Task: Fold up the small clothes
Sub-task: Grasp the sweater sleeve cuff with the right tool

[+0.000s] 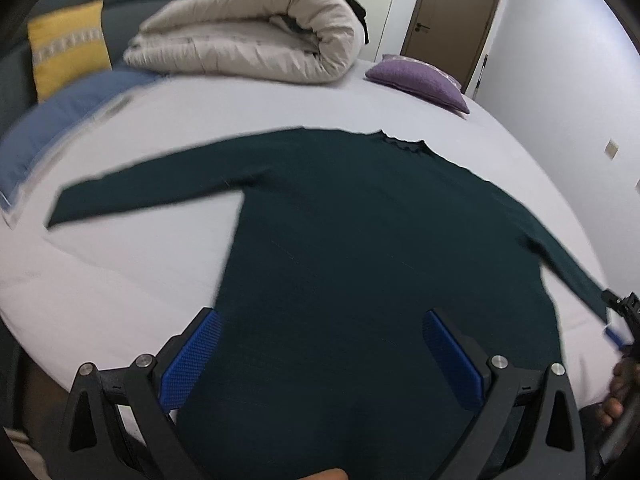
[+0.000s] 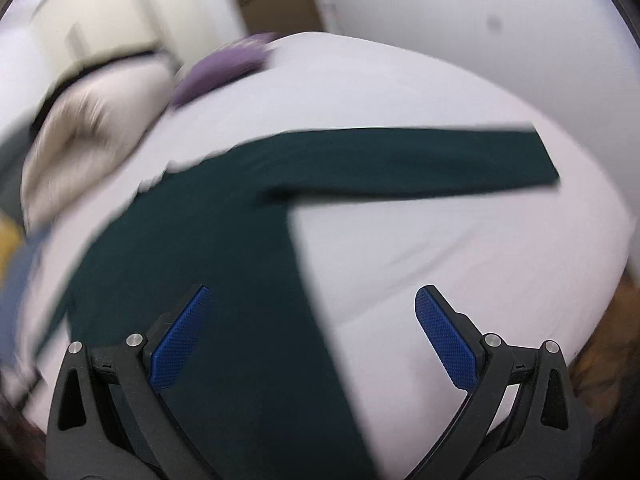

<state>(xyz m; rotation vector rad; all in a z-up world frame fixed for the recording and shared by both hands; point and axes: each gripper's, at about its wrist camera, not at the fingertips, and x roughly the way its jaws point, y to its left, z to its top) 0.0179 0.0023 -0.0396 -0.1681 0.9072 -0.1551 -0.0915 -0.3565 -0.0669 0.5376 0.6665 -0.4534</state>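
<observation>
A dark green long-sleeved top [image 1: 360, 240] lies flat on the white bed [image 1: 120, 280], sleeves spread out to both sides, collar at the far end. My left gripper [image 1: 322, 320] is open over the top's lower body, holding nothing. My right gripper [image 2: 312, 296] is open and empty above the top's right side edge; the right sleeve [image 2: 420, 160] stretches out ahead of it. In the left wrist view the right gripper [image 1: 622, 320] shows at the far right, near the right sleeve's cuff.
A rolled beige duvet [image 1: 256, 36] lies at the bed's far end, a purple cushion [image 1: 420, 80] to its right, a blue pillow [image 1: 60, 128] and a yellow cushion [image 1: 68, 48] at the left. A brown door [image 1: 452, 20] stands behind.
</observation>
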